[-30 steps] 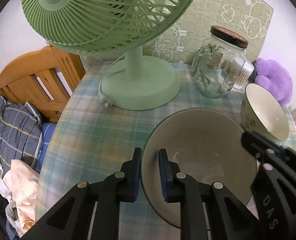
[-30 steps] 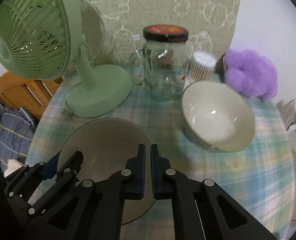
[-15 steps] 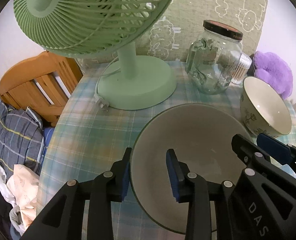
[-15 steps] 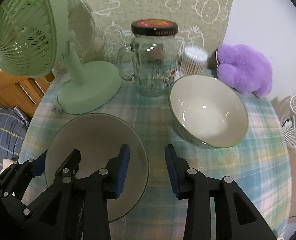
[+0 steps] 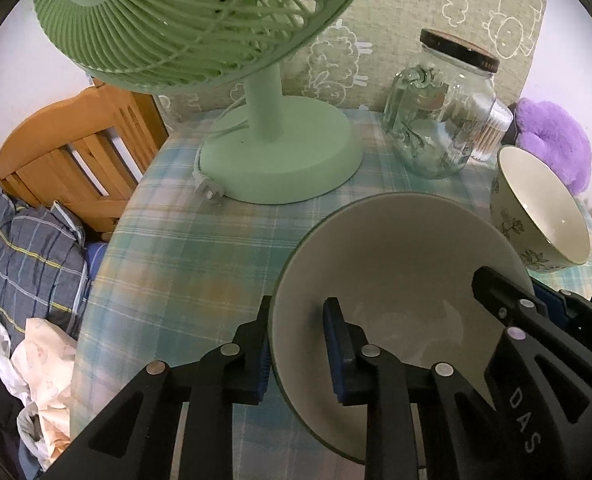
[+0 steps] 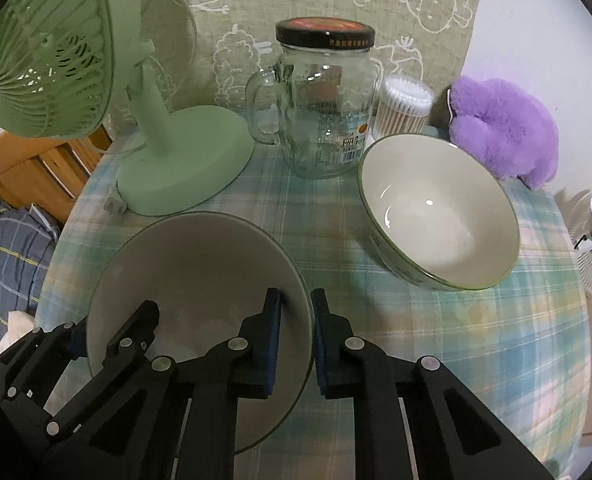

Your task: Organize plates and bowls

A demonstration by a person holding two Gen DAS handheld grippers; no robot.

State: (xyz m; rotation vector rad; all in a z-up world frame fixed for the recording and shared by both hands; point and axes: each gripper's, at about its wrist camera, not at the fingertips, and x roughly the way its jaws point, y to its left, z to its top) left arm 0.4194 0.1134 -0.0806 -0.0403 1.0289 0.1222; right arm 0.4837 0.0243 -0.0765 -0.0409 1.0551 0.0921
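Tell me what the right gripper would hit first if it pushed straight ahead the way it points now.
The right gripper is already clamped on the plate rim, so the plate comes first. Beyond it lies bare checked tablecloth, then, further off, probably the glass jar; depth is hard to judge.

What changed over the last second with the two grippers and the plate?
Both grippers opened, straddled the plate's rim and have just closed on it: left gripper on the plate's left edge, right gripper on its right edge, one pad inside, one outside. A second ago both were shut on nothing. Bowl, fan and jar stayed put.
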